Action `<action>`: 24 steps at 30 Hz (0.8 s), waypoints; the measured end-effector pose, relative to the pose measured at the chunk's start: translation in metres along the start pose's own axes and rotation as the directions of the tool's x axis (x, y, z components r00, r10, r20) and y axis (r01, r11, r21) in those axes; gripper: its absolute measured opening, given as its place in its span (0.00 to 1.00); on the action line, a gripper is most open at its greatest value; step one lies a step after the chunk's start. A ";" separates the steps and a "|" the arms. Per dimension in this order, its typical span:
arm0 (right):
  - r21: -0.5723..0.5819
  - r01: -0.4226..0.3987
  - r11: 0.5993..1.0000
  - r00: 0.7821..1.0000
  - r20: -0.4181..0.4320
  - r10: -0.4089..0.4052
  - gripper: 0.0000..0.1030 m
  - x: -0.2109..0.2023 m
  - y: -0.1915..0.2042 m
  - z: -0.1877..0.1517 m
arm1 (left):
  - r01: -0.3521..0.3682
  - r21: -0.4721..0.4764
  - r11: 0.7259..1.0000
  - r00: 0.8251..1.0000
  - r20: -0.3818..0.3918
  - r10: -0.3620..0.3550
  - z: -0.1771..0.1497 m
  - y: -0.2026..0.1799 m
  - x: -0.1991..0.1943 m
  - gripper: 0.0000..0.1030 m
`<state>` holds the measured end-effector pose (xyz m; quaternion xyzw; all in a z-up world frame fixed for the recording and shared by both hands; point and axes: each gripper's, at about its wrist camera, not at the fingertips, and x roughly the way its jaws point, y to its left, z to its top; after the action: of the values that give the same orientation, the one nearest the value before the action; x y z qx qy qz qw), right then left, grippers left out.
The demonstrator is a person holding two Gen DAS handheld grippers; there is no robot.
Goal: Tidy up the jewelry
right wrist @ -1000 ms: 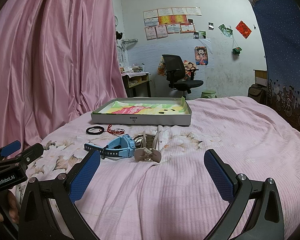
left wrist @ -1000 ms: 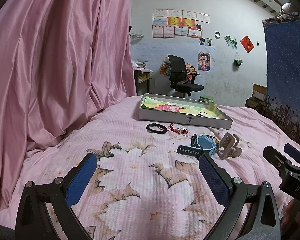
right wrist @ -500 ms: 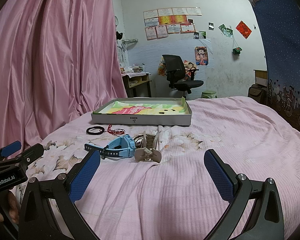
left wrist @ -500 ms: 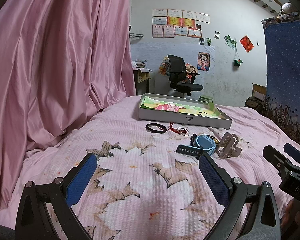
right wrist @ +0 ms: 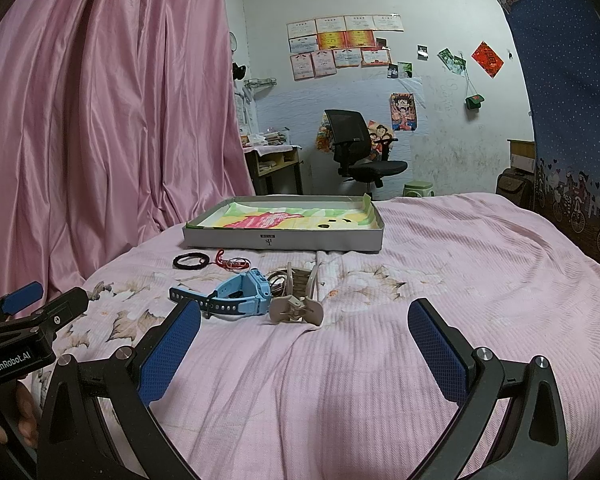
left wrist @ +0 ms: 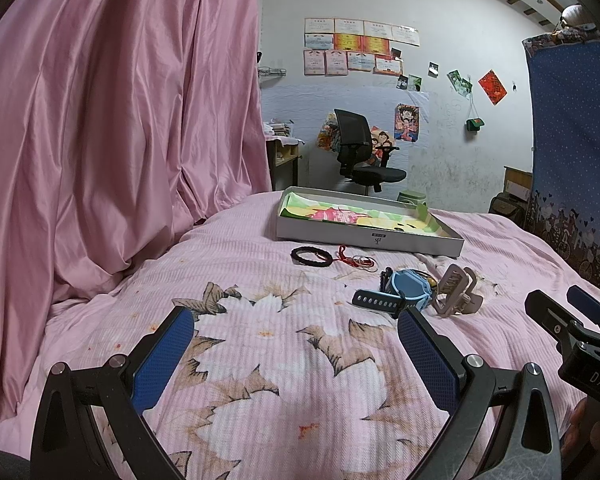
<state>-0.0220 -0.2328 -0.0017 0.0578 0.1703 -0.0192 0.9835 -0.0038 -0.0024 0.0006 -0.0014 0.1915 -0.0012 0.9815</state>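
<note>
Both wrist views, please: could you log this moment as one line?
left gripper open, empty | right gripper open, empty | blue watch, hair claw, black bracelet on bed | tray unfilled

A bed [right wrist: 460, 280] with a pink ribbed cover, flower-printed on its left part, carries everything. A shallow grey box [right wrist: 284, 238] lies toward the far side. Just in front of it lie a black band [right wrist: 191, 261] and a red cord [right wrist: 232, 262]. Nearer, a blue watch [right wrist: 236, 292] lies beside a beige hair claw [right wrist: 298, 300], which touches it or nearly so.
</note>
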 end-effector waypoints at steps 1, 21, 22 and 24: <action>0.000 0.000 1.000 1.000 0.000 0.000 0.99 0.000 0.000 0.000 | 0.000 0.000 1.000 1.000 0.000 0.000 0.000 0.000 0.001 1.00; 0.000 0.000 1.000 1.000 0.001 0.000 0.99 0.000 -0.001 0.000 | -0.001 -0.002 1.000 1.000 0.000 0.001 -0.002 -0.001 0.003 1.00; 0.000 0.000 1.000 1.000 0.001 0.000 0.99 0.000 -0.001 0.000 | -0.001 -0.001 1.000 1.000 0.000 0.001 -0.001 -0.001 0.003 1.00; 0.001 -0.001 1.000 1.000 0.002 0.001 0.99 -0.001 -0.001 0.000 | 0.000 -0.005 1.000 1.000 0.002 0.000 0.001 -0.002 0.000 1.00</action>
<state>-0.0227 -0.2337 -0.0019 0.0583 0.1693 -0.0189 0.9837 -0.0033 -0.0043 0.0010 -0.0040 0.1907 -0.0004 0.9817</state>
